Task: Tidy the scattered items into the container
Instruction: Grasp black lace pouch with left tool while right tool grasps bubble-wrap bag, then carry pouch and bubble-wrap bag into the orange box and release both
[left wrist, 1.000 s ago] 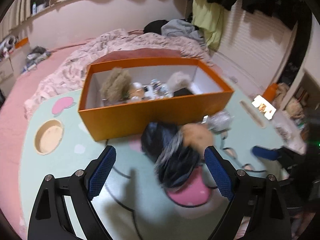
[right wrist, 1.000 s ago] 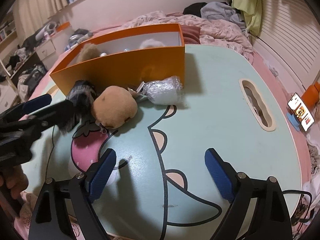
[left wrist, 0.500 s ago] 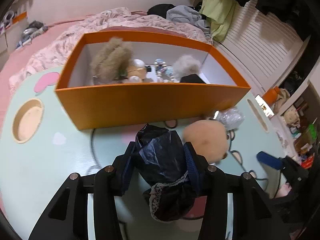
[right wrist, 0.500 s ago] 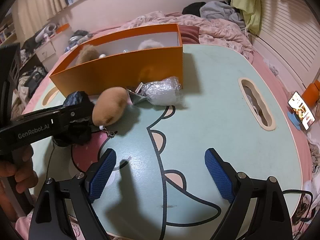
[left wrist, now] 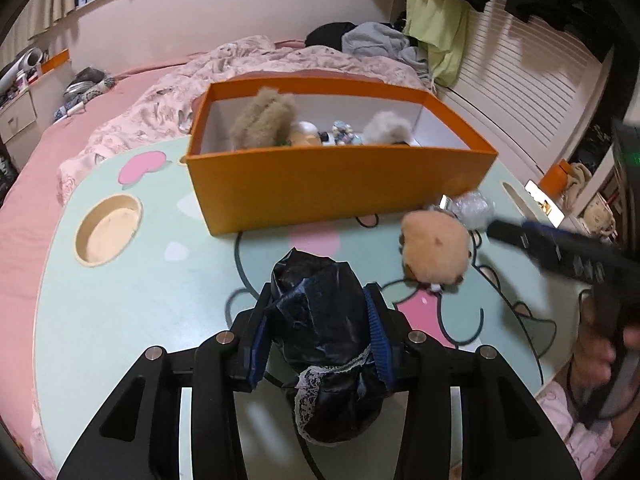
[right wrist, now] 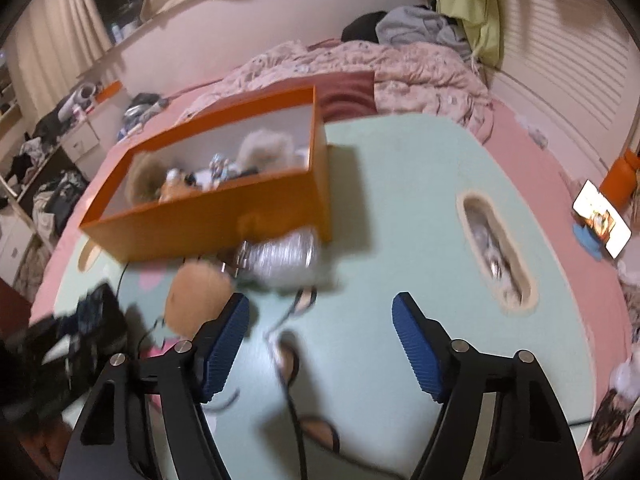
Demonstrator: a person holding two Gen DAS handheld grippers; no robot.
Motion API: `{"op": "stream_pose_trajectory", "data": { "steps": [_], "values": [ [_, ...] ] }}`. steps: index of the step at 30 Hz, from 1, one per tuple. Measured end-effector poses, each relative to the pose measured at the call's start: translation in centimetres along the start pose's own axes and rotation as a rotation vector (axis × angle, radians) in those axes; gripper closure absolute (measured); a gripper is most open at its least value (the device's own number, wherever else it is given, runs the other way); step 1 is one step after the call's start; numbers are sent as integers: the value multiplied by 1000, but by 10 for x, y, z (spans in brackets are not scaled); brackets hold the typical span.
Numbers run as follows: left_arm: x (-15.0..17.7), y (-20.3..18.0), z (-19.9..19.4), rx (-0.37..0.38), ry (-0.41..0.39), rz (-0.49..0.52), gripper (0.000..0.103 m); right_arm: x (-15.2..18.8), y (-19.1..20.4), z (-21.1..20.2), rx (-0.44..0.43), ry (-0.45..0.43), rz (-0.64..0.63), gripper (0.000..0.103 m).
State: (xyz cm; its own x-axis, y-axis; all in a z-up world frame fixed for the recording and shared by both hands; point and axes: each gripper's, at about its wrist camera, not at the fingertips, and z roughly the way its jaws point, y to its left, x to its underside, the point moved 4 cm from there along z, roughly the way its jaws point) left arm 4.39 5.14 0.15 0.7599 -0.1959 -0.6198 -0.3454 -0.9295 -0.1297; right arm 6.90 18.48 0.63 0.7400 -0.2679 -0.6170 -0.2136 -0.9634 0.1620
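My left gripper (left wrist: 318, 332) is shut on a dark blue lace-trimmed pouch (left wrist: 324, 332) and holds it above the mint table (left wrist: 132, 320), in front of the orange box (left wrist: 332, 184). The box holds several fluffy toys and small items. A tan plush ball (left wrist: 435, 249) and a clear crinkly packet (left wrist: 470, 210) lie by the box's right front corner. My right gripper (right wrist: 320, 344) is open and empty, just right of the tan plush ball (right wrist: 198, 300), with the packet (right wrist: 280, 258) ahead and the box (right wrist: 224, 212) beyond. The right gripper shows at the right in the left wrist view.
The table has a round hole (left wrist: 108, 230) at the left and an oval slot (right wrist: 496, 256) at the right. A lit phone (right wrist: 602, 218) stands past the table's right edge. A bed with a pink quilt (left wrist: 256, 64) lies behind the box.
My left gripper closed on the dark pouch and lifted it back from the box. My right gripper moved forward and left toward the tan plush ball and the packet.
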Motion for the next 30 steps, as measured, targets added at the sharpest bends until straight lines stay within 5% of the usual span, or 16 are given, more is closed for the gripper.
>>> {"op": "stream_pose_trajectory", "data": {
  "steps": [6,10,17,23,30],
  "values": [
    [1,1,-1,4,-5,-6,59,-13,6,28,-10,60,-41,40],
    [1,1,-1,10,-4,-12,59,-10,13,32,27,49,-97,75],
    [3,-1,-6,7,-13,-12,59,5,19,2,31,-4,-163,75],
    [6,-8,-13,19,-17,13,59,27,30,-16,-99,40,-162,75],
    [6,-8,-17,13,-23,17,59,29,41,-16,-86,33,-182,75]
  ]
}}
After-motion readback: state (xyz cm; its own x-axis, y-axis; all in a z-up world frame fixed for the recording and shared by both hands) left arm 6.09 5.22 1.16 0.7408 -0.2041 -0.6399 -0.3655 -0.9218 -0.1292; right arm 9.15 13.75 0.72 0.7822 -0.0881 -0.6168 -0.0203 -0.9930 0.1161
